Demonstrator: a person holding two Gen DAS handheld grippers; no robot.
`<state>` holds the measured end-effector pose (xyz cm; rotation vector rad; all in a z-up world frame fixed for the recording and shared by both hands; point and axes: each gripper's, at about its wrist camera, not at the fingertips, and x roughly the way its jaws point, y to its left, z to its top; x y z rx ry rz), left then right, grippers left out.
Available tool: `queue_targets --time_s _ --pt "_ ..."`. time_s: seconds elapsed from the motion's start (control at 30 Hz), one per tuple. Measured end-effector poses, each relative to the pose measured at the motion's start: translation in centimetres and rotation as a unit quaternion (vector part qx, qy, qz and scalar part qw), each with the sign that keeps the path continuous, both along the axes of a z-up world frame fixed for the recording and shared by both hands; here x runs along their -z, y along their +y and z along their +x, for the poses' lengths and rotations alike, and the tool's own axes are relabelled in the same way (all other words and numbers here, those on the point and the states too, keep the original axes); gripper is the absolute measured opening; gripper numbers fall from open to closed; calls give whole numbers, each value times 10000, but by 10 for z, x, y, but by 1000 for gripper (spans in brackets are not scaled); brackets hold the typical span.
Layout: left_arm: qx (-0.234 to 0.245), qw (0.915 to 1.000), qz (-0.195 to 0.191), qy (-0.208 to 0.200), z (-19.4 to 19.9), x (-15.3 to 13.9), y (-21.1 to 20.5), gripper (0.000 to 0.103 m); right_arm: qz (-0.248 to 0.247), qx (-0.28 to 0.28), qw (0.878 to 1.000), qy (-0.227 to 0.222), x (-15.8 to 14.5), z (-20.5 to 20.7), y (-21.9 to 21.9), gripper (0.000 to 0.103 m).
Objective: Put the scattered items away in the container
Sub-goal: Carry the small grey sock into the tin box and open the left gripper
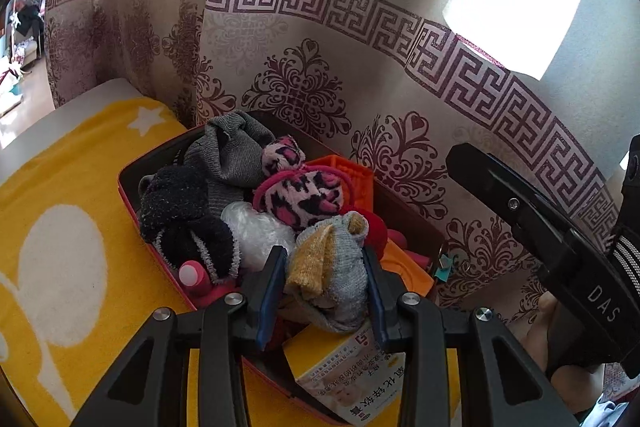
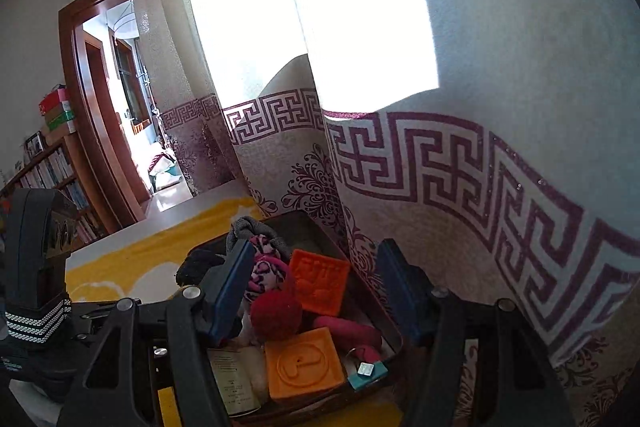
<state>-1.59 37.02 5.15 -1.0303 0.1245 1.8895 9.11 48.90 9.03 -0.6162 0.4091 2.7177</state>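
Left gripper point(image 1: 326, 285) clamped on a grey-and-mustard sock point(image 1: 332, 267) just over the red container point(image 1: 132, 195), only this view showing the yellow box point(image 1: 348, 375) beneath it, right gripper point(image 2: 316, 291) spread wide, empty, above two orange blocks point(image 2: 304, 363), one red pompom point(image 2: 276, 311) between its fingers.
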Motion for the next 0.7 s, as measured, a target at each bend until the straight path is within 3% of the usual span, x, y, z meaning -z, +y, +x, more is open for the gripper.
queue_targets --time_s 0.1,0.17,0.43,0.57,0.67,0.7 --pt "-34 10000 -1 -50 -1 4 3 45 -43 18 10000 -32 4 -1 2 69" --pt "-56 9998 51 -165 -4 4 2 68 -59 19 10000 -41 5 0 3 71" --pt "-243 9992 202 -259 -5 -2 -12 70 -118 31 9999 14 2 7 1 78" --pt "-486 9983 302 -113 -8 -10 -32 70 -166 -16 9999 21 -1 10 -3 79" --pt "-871 9955 232 280 -6 -18 -50 85 -204 -105 9997 33 -6 13 -7 79" --pt "-983 9939 229 440 -4 -20 -56 86 -218 -156 9996 35 -7 14 -9 80"
